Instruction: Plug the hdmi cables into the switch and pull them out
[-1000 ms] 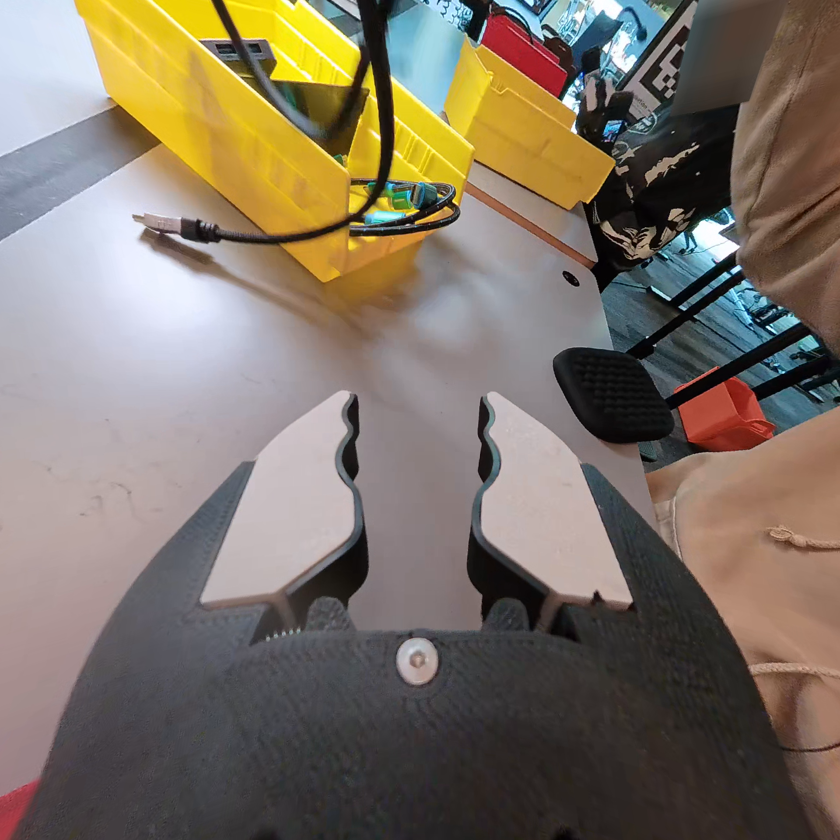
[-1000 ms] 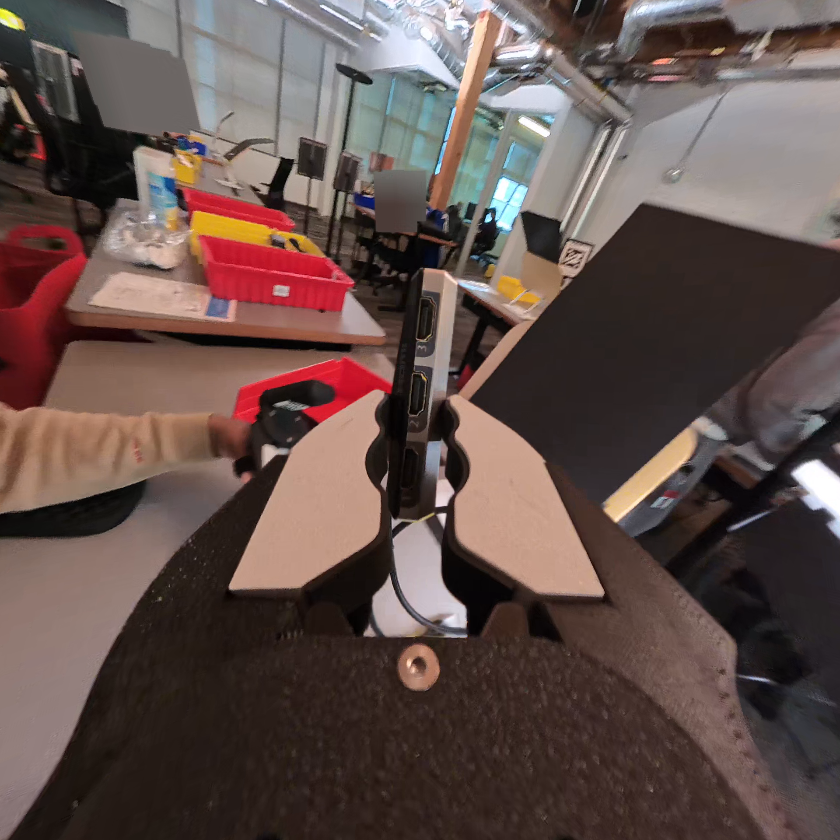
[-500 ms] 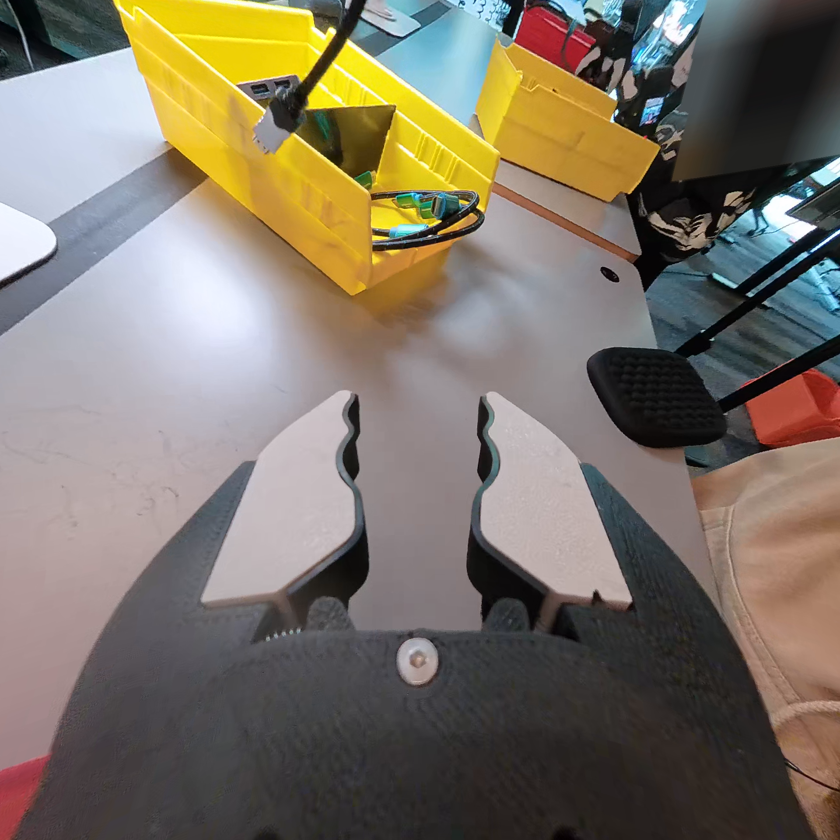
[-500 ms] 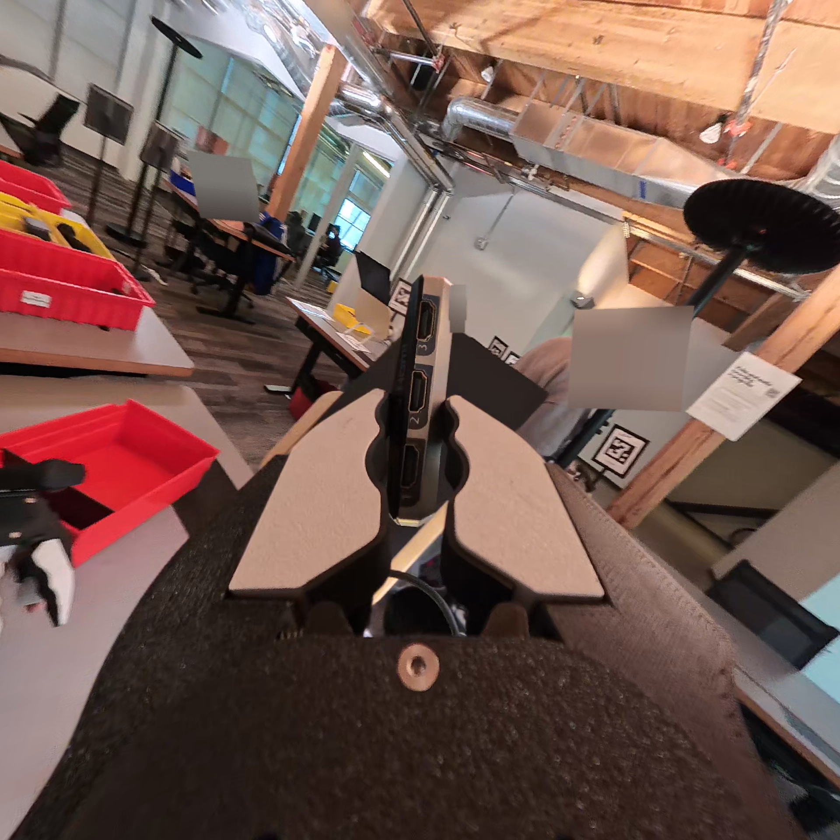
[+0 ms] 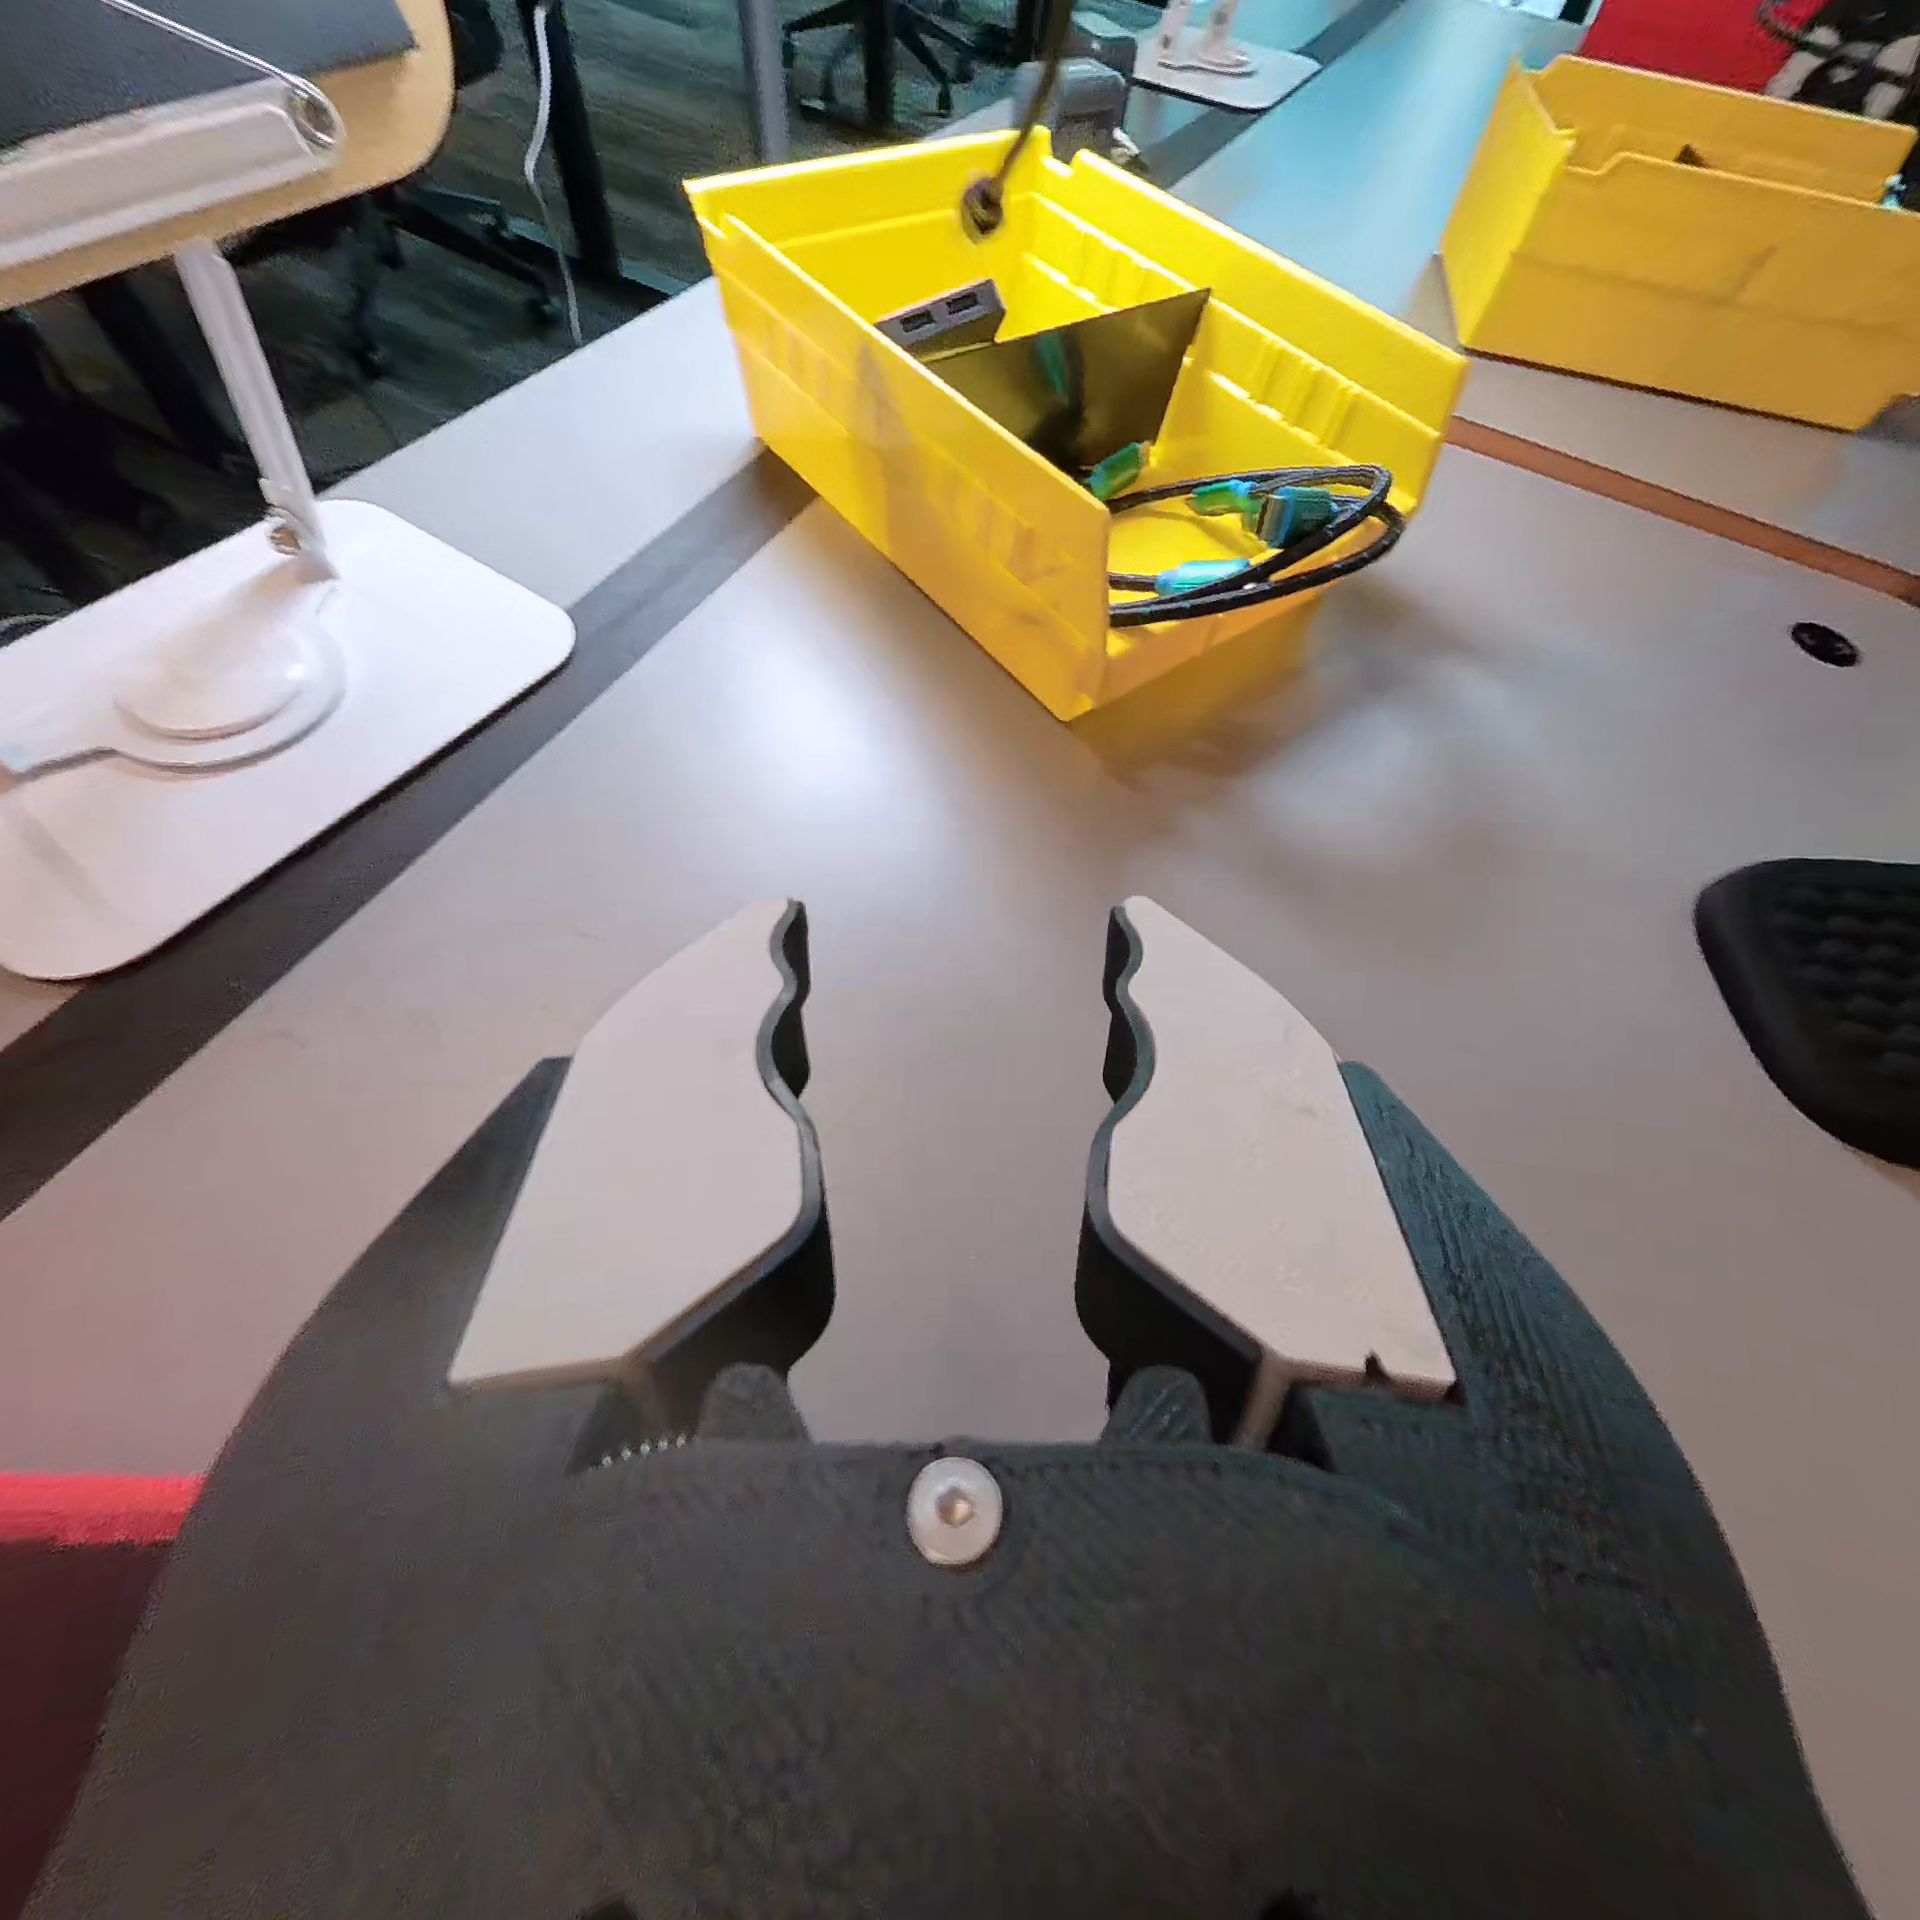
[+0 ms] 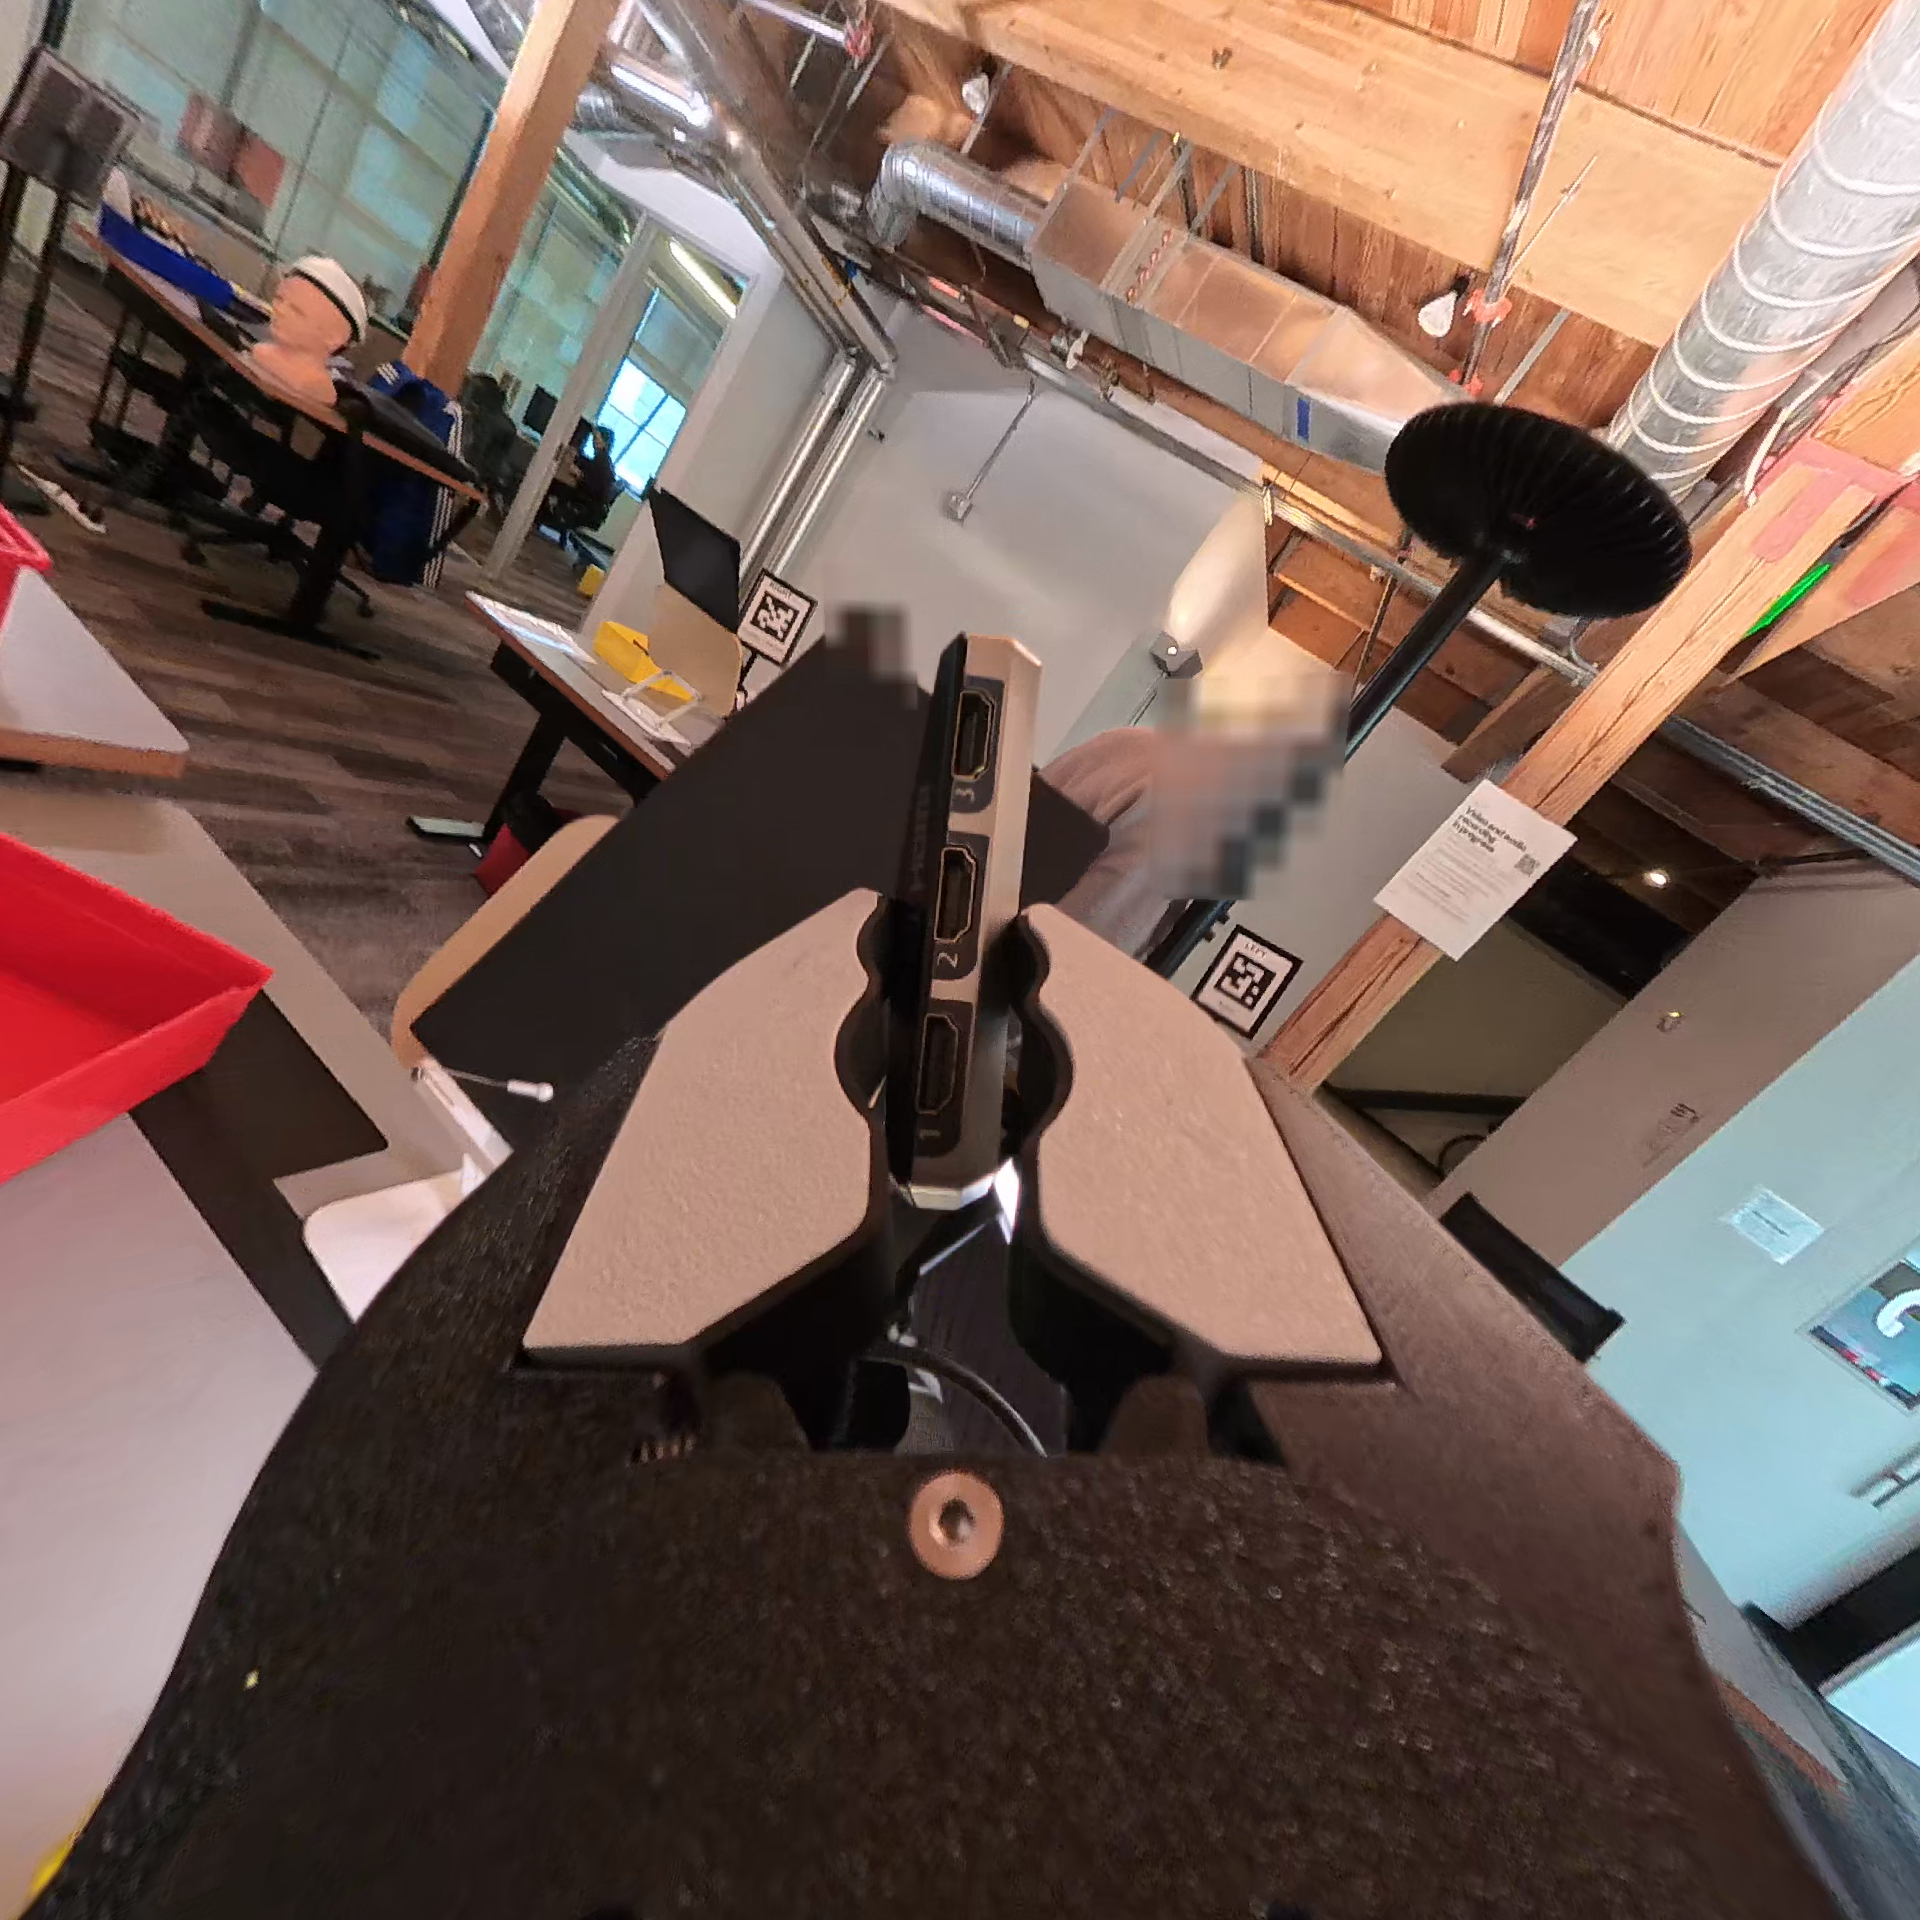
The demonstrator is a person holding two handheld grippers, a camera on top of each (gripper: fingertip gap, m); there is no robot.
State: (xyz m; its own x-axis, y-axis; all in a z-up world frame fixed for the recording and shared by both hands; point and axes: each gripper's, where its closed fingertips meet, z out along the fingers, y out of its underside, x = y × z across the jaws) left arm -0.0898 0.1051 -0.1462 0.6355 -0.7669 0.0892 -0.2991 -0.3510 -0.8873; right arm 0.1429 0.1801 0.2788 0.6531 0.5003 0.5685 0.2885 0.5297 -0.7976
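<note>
My right gripper (image 6: 951, 930) is shut on a slim silver and black HDMI switch (image 6: 961, 894), held upright in the air with three empty ports facing me. Its black lead dangles into the top of the left wrist view (image 5: 1023, 125), above a yellow bin (image 5: 935, 488). Coiled black cables with teal plugs (image 5: 1262, 530) lie at the open front end of that bin. A grey hub (image 5: 940, 317) and a black card (image 5: 1081, 379) sit inside it. My left gripper (image 5: 954, 930) is open and empty, low over the grey table (image 5: 935, 790), short of the bin.
A white lamp base (image 5: 239, 686) stands left of the bin. A second yellow bin (image 5: 1683, 270) sits at the back right. A black chair armrest (image 5: 1818, 997) is at the table's right edge. A red tray (image 6: 94, 997) lies to the left in the right wrist view. The gap from one gripper's tips to the other's is roughly 50 cm. My left gripper is the nearer one to the grey hub (image 5: 940, 317): about 30 cm, against 45 cm.
The right gripper has lifted and tilted up with the switch, pulling its lead's plug off the table and up over the bin. The left gripper's view has swung left, still open.
</note>
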